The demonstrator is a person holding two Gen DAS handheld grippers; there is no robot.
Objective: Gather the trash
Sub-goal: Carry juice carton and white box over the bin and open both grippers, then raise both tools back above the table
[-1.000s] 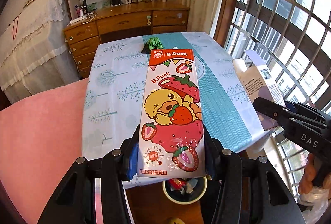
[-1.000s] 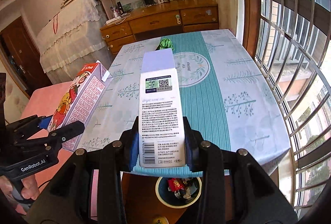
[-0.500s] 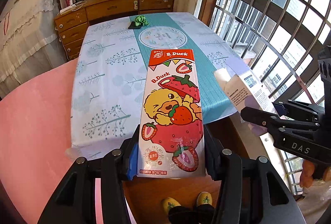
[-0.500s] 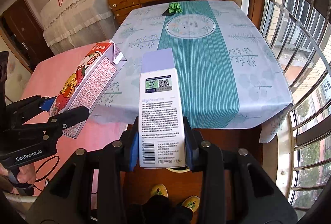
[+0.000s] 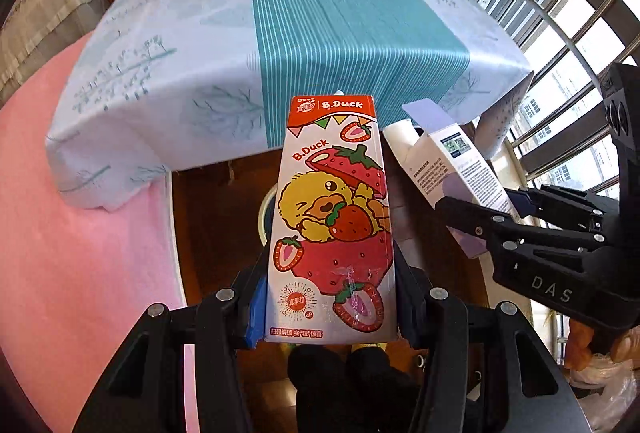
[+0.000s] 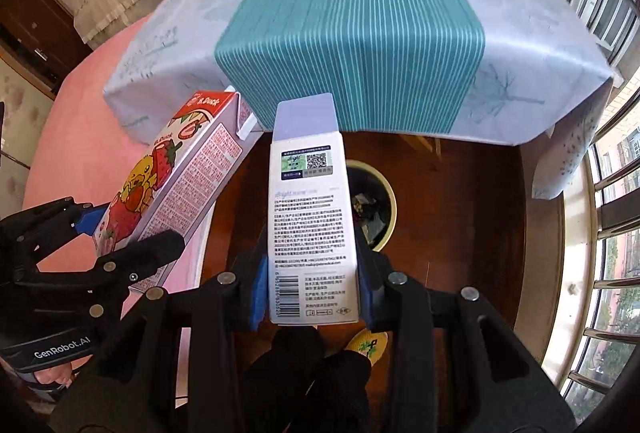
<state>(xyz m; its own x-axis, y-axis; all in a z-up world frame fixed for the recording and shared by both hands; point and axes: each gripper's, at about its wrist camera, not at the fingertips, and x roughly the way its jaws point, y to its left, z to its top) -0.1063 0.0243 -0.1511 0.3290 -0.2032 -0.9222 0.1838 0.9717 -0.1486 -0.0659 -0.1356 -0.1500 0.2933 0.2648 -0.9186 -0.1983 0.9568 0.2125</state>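
In the left wrist view, the left claw (image 5: pixel 330 297) is clamped on a strawberry carton (image 5: pixel 334 217), held over the wooden floor (image 5: pixel 216 225) below the tabletop (image 5: pixel 280 33) edge. In the right wrist view, the right claw (image 6: pixel 312 289) is clamped on a white box (image 6: pixel 310 217), just above a bin (image 6: pixel 382 209) holding wrappers.

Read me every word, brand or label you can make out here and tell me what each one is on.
"B.Duck": strawberry carton, in the left gripper.
"DAS": right gripper's body.
"GenRobot.AI": left gripper's body.
White box in the right gripper: QR code, barcode, fine print too small to read.
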